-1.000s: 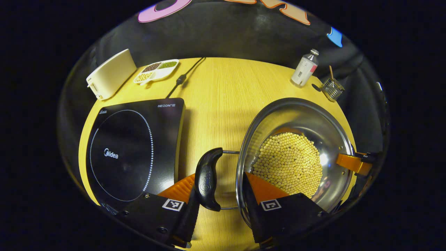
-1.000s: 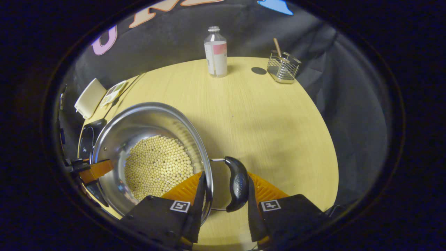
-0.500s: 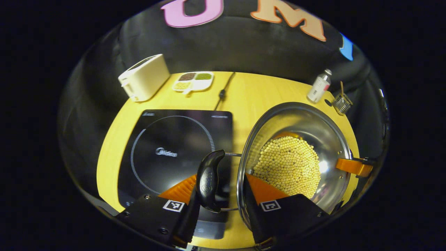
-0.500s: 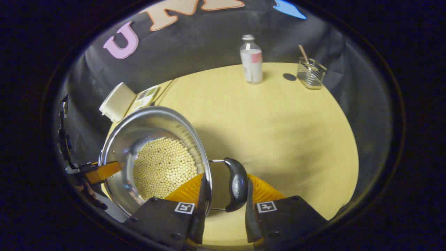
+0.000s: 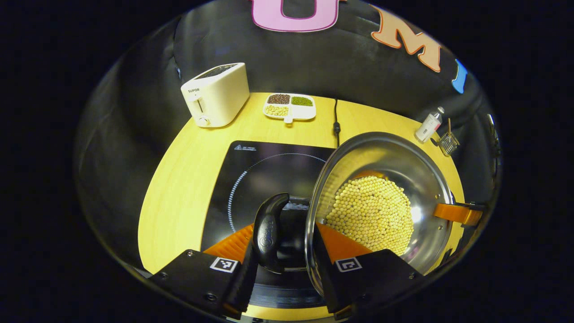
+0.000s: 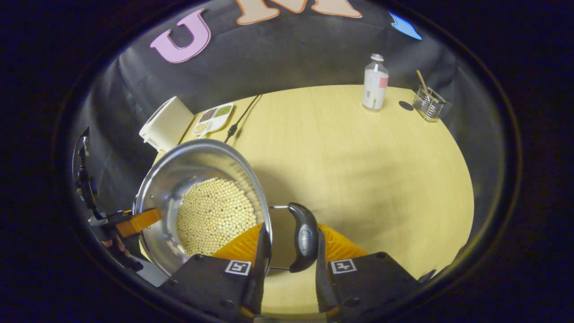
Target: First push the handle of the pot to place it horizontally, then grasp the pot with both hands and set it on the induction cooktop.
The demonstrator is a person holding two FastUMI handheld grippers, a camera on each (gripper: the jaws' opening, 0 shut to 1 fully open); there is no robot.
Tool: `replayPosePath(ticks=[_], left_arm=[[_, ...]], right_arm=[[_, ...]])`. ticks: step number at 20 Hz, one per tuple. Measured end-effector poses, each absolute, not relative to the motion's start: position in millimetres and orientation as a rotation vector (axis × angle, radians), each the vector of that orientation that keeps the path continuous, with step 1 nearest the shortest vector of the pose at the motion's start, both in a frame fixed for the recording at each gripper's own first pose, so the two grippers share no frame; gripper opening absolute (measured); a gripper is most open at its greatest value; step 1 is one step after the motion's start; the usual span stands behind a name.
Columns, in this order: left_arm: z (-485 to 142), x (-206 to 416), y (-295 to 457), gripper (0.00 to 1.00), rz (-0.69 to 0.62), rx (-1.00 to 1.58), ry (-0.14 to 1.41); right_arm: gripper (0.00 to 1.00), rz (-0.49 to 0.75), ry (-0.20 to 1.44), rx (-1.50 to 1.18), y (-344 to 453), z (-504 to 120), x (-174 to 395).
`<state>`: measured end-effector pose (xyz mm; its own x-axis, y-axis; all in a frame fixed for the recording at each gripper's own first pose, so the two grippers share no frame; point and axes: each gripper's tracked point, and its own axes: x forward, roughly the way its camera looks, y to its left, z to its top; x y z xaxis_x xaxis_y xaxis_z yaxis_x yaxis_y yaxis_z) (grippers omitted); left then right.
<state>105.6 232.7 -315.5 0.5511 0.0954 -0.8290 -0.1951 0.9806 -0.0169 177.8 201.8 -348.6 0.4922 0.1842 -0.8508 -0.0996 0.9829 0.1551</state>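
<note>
Two hand-held grippers carry a steel pot (image 5: 381, 148) of yellow beans (image 5: 370, 213) above the black induction cooktop (image 5: 251, 166) on the bench (image 5: 179, 179). The left hand-held gripper (image 5: 282, 251) is clamped on one black pot handle (image 5: 268, 231); the right hand-held gripper (image 6: 289, 251) clamps the opposite handle (image 6: 304, 235).

I'm working at a pale yellow wood-grain table (image 6: 358, 152) with a curved edge, and black cloth (image 5: 278, 63) hangs as the wall right behind it. Light falls from above, bright on the tabletop while the cloth stays dark. Its folds bunch up at the far right corner (image 6: 448, 76).
</note>
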Motion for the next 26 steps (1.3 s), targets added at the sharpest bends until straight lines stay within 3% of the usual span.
replayPosePath(ticks=[2,3,4,7,8,9,15,18,20,23,24,26], left_arm=[[-320,106,260,0.65,0.143,-0.113,0.975],[-322,108,272,0.65,0.132,-0.118,0.966],[-322,111,283,0.65,0.127,-0.115,0.96],[-322,119,317,0.64,0.121,-0.117,0.93],[-321,125,323,0.64,0.109,-0.102,0.918],[-321,129,328,0.65,0.091,-0.074,0.912],[-329,133,334,0.64,0.074,-0.129,0.887],[-347,109,314,0.62,0.069,-0.286,0.996],[-348,112,316,0.58,0.091,-0.266,0.97],[-343,116,327,0.56,0.087,-0.162,0.939],[-340,115,334,0.57,0.103,-0.119,0.938],[-328,111,345,0.73,0.142,-0.063,0.92]], right_arm=[[0.43,0.143,1.043,0.092,229,-349,173],[0.5,0.128,1.03,0.092,242,-349,175],[0.43,0.121,1.037,0.076,255,-347,173],[0.43,0.11,1.04,0.053,291,-346,169],[0.5,0.098,1.043,0.061,297,-345,170],[0.5,0.086,1.057,0.066,301,-348,171],[0.5,0.038,1.053,0.025,312,-352,178],[0.5,0.05,1.05,0.018,320,-349,177],[0.44,0.058,1.045,0.016,319,-351,181],[0.44,0.062,1.047,0.042,319,-351,183],[0.48,0.07,1.047,0.043,320,-349,184],[0.5,0.087,1.04,0.047,320,-350,185]])
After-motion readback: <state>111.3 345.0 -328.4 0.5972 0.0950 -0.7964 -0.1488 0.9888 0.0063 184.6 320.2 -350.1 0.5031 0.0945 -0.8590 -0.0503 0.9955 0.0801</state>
